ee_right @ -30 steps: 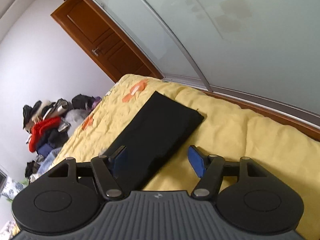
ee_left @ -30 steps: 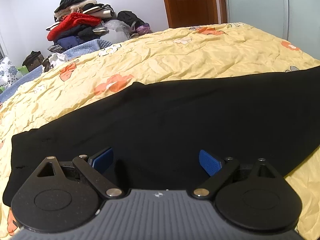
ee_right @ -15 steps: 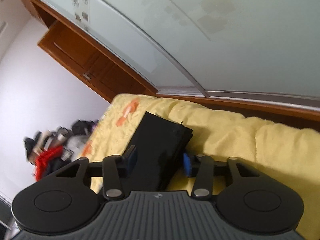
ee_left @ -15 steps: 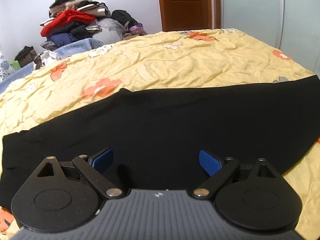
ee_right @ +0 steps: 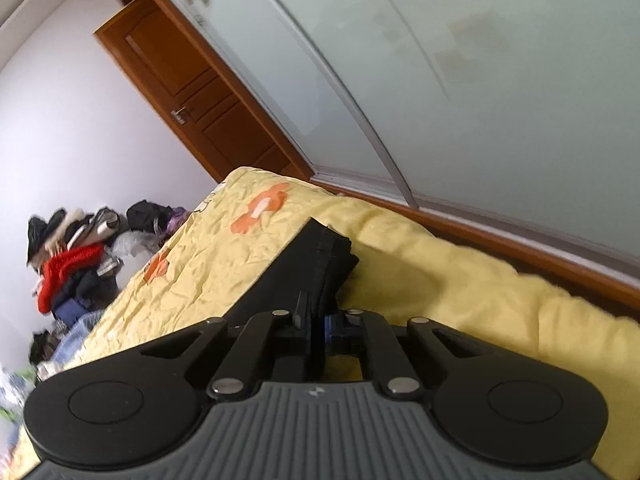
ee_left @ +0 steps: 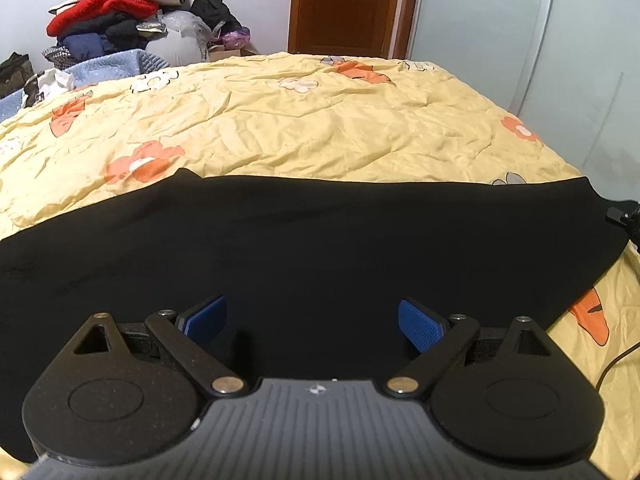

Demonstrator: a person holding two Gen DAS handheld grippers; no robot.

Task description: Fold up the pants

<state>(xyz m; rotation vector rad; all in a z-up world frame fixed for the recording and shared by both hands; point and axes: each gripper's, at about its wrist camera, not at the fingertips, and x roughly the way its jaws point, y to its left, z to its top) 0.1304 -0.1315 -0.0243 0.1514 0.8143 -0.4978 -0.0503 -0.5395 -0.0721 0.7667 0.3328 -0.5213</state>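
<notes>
**Pants held at one end only: the fold may go crooked**

Pants (ee_left: 320, 240), black and already doubled lengthwise, lie as a long band across the yellow flowered quilt (ee_left: 300, 120). The band runs from left to right directly ahead of the left gripper (ee_left: 312, 322). In the right wrist view the far end (ee_right: 328, 248) shows as a stack of layers just ahead of the right gripper (ee_right: 318, 326).

The left gripper is released: its blue pads (ee_left: 420, 324) stand wide apart above the cloth and take nothing. The right gripper is clenched on the edge of the pants, with the dark cloth pressed between the two pads.

I judge several risks from here. The right gripper bites near the edge of a thick stack, so it may hold only the upper layers; if it lifts, the lower layers could stay on the quilt and the end would open. Only one end is held, so carrying it over could drag the whole band sideways, because nothing pins the middle. The cloth is smooth and dark, so a slip between the pads would be hard to notice. The quilt is soft and wrinkled and could rise together with the pants if the left gripper closes too deep. A thin cable (ee_left: 612, 364) lies to the right of the left gripper and might catch it.
</notes>
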